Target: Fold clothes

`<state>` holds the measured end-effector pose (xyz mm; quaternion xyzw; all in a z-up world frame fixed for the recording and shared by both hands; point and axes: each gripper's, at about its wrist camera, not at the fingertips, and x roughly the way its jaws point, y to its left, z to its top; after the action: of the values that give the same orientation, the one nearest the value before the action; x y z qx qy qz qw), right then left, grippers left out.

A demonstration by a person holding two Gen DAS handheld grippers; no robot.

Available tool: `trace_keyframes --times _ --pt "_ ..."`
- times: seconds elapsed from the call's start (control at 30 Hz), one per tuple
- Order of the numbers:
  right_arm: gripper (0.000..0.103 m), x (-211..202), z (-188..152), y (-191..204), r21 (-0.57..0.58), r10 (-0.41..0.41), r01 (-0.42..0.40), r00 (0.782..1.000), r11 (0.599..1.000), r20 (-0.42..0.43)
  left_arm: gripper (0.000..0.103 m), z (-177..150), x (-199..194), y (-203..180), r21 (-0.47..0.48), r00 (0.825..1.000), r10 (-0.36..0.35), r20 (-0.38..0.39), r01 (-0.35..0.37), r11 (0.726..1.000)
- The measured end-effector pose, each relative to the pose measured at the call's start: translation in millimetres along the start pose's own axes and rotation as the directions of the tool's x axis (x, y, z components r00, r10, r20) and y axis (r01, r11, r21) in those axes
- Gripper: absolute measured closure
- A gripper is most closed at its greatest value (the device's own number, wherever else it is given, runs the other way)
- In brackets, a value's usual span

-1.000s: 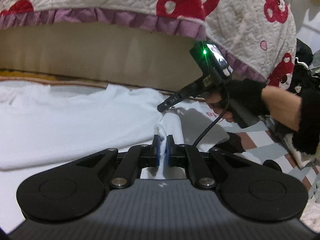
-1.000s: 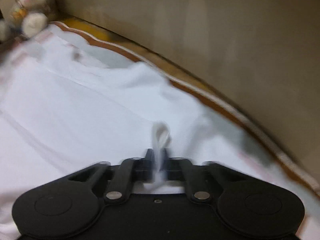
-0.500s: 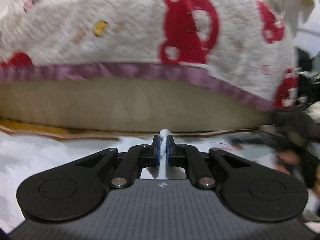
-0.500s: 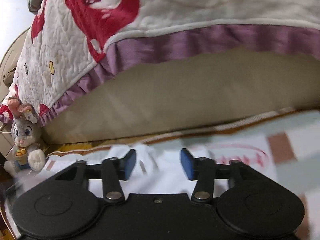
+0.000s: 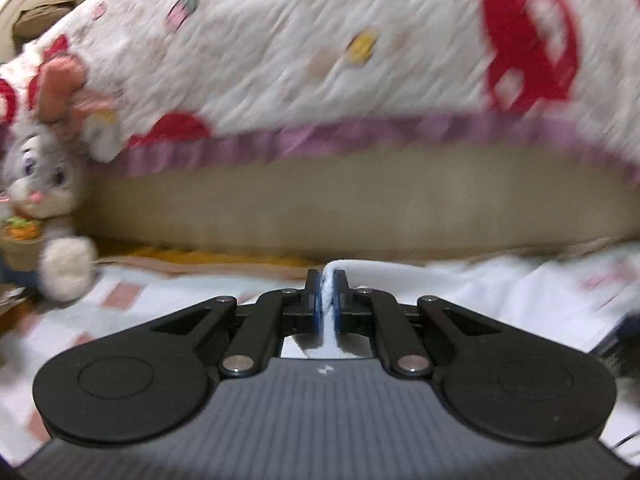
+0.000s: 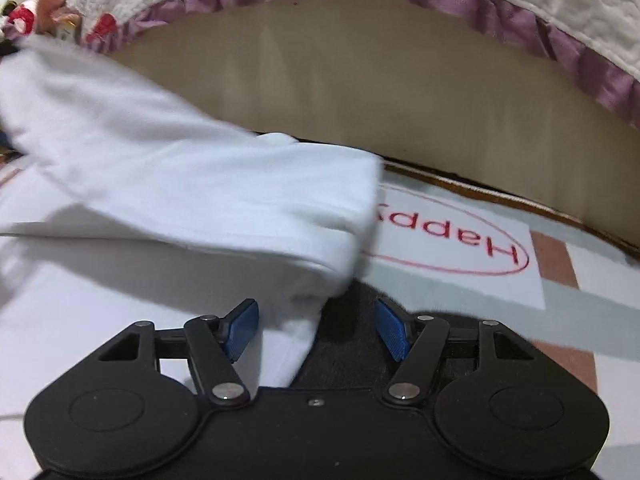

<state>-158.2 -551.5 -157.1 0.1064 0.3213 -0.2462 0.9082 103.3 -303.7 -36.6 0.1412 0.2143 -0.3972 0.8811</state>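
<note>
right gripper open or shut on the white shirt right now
Open: the right gripper has its blue pads spread wide, with the white shirt lying loose ahead, ungripped.

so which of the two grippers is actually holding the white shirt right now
The left gripper: its jaws are shut on a pinched edge of the white shirt. The right gripper has its jaws spread wide, with the shirt lying loose in front of them.

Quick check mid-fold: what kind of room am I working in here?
Most likely a bedroom floor beside a bed: a quilted bedspread with a purple ruffle hangs overhead, a plush rabbit sits nearby, and the white garment lies on a checked mat.
</note>
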Motion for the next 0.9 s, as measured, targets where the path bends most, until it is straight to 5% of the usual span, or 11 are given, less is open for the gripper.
trace_keyframes --times 0.03,0.13,0.43,0.67,0.8,0.9 --pt "0.065 0.4 -0.7 -2.9 0.021 0.022 -0.022 1.000 1.000 0.005 0.098 -4.8 6.9 7.0 -0.026 1.000 0.010 -0.027 -0.011 1.000" --pt "0.068 -1.4 -2.8 -13.0 0.088 0.042 -0.044 0.999 0.995 0.026 0.098 -10.5 14.0 24.7 -0.106 0.998 0.042 -0.043 -0.047 0.993" --pt "0.068 -1.8 -7.8 -3.9 0.035 -0.007 0.005 0.999 0.999 0.049 0.098 -45.8 27.6 44.0 -0.049 0.988 0.108 -0.106 -0.114 0.992" --pt "0.069 -2.5 -10.2 -6.8 0.045 -0.008 0.006 0.999 0.999 0.051 0.097 -61.8 28.8 67.7 -0.078 0.987 0.077 -0.144 -0.089 0.993" --pt "0.068 -1.9 -9.3 -11.8 0.062 0.009 -0.012 0.999 0.998 0.041 0.092 -71.9 28.0 88.9 -0.133 0.960 0.235 -0.150 -0.256 0.958" --pt "0.066 -8.0 -4.5 -19.5 0.112 0.034 -0.034 0.999 0.993 -0.001 0.087 -86.5 18.2 112.9 -0.279 0.963 0.192 -0.186 -0.240 0.930"
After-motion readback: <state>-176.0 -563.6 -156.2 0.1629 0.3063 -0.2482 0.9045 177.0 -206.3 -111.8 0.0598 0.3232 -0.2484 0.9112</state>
